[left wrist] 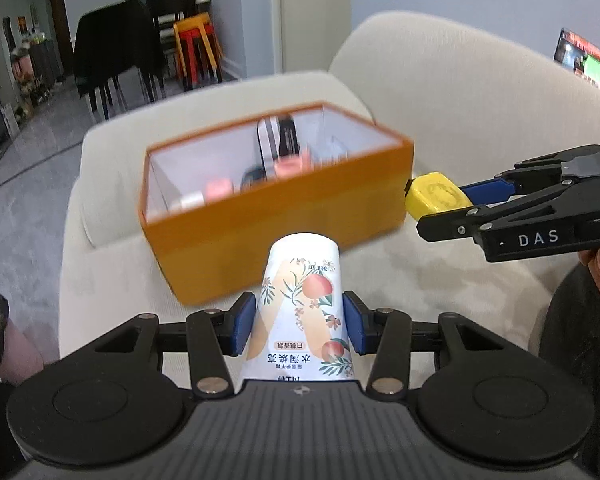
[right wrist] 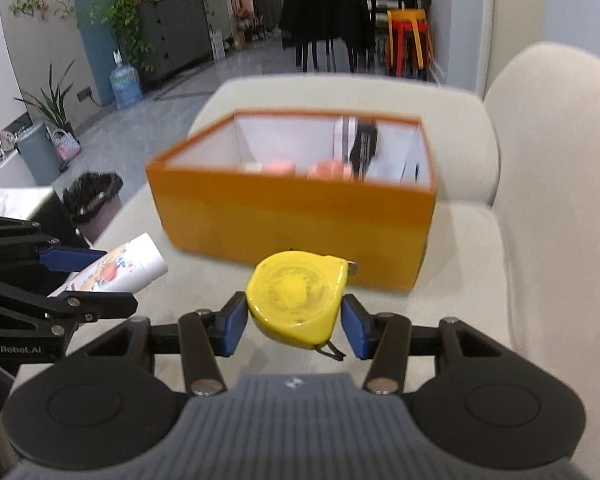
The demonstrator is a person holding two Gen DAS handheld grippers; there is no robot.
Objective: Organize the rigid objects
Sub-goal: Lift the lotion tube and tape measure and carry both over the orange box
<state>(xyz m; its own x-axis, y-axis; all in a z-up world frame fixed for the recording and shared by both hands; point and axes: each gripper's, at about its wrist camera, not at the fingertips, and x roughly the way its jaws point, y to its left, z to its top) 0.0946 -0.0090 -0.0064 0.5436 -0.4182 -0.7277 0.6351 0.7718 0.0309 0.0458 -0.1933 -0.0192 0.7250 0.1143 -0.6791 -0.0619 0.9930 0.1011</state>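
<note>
An open orange box (left wrist: 284,216) sits on the cream sofa seat, with a striped black-and-white item and pinkish items inside; it also shows in the right wrist view (right wrist: 300,216). My left gripper (left wrist: 300,326) is shut on a white tube with peach print (left wrist: 300,312), held just in front of the box; the tube also shows in the right wrist view (right wrist: 120,268). My right gripper (right wrist: 294,322) is shut on a yellow tape measure (right wrist: 296,300), held near the box's front right; the tape measure also shows in the left wrist view (left wrist: 436,196).
The cream sofa (right wrist: 548,184) has its backrest to the right of the box. Beyond it are a grey floor, a black-draped table with chairs (left wrist: 112,52), red and yellow stools (right wrist: 408,36), a cabinet with plants and a water jug (right wrist: 126,84).
</note>
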